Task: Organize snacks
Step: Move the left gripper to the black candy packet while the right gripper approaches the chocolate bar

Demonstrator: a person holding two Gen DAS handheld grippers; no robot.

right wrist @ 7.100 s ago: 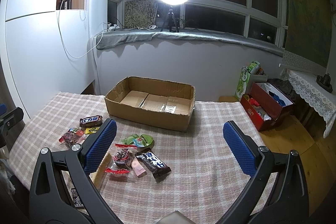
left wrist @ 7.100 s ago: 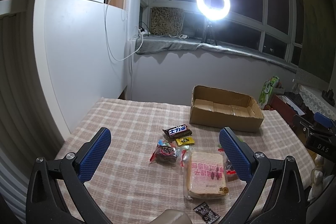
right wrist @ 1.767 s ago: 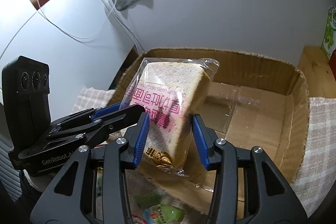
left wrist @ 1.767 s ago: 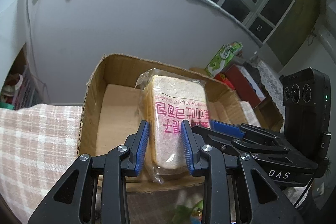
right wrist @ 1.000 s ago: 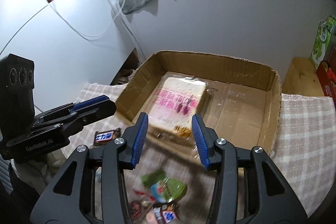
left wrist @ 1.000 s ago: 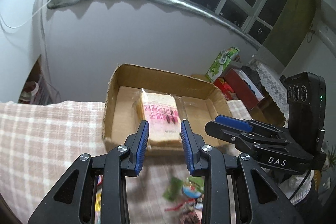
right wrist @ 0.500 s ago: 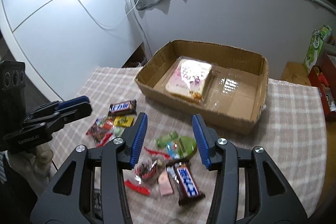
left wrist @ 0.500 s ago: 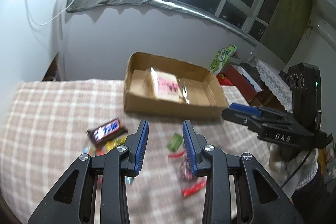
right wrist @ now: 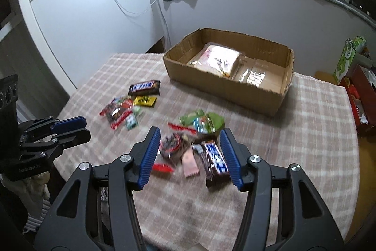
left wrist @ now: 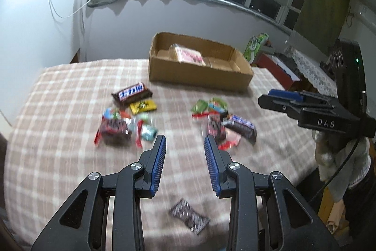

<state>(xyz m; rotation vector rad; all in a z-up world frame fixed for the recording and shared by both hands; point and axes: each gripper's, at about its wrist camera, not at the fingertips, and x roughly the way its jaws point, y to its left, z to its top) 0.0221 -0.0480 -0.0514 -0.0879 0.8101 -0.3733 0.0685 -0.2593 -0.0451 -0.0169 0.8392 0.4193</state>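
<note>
Cardboard box at the far side of the worktop, which is covered with a checked cloth. Inside the box, toward its left end, lies the wrapped bread pack with pink lettering; the same pack shows in the left wrist view within the box.

Two loose groups of snacks lie on the cloth in front of the box. Near group, nearer the box's right half: a green packet, a dark round-printed packet, a pink wafer wrapper and a dark chocolate bar. Left group, off the box's left corner: a dark chocolate bar with white lettering, a yellow packet just beside it, and red-ended packets. A small dark patterned packet lies alone, farthest from the box.

Left hand-held gripper: fingers narrowly parted, holding nothing, above bare cloth. Right hand-held gripper: fingers moderately parted, empty, framing the near group from above; contact cannot be told.
</note>
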